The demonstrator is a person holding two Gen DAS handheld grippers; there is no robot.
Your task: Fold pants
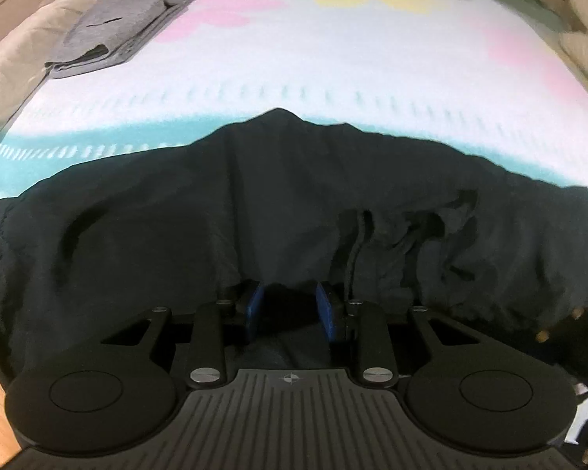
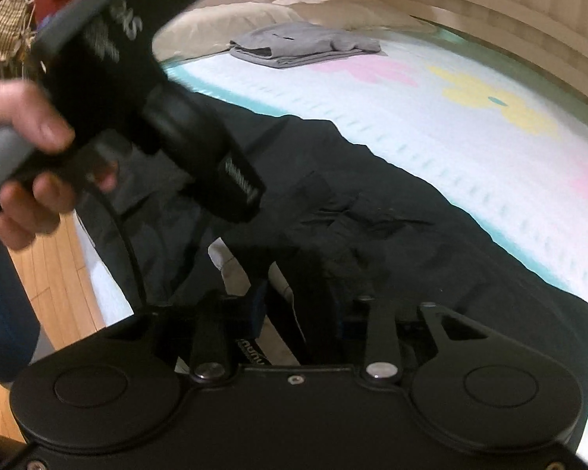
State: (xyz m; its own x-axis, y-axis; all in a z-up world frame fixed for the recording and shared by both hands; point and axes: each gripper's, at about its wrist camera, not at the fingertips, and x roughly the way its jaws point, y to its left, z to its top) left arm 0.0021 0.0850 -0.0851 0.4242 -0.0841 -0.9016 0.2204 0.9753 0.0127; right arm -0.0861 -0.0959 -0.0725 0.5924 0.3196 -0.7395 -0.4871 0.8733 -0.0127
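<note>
Left wrist view: the left gripper (image 1: 290, 305) sits at the near edge of the black pants (image 1: 254, 211), its blue pads (image 1: 256, 305) partly apart with dark cloth bunched between them; whether they truly pinch it I cannot tell. Probably it holds that edge so the fabric can be lifted and folded. The pants lie across the flowered bed cover (image 1: 372, 70), rumpled on the right, smoother left. Well beyond the pants lies a folded grey garment (image 1: 117, 35).

Right wrist view: the right gripper (image 2: 294, 309) noses into the pants' (image 2: 372, 203) near edge by a white label (image 2: 231, 266); its fingers are hidden in dark cloth, so its opening is unclear. A hand (image 2: 27, 156) grips the other tool above the pants
</note>
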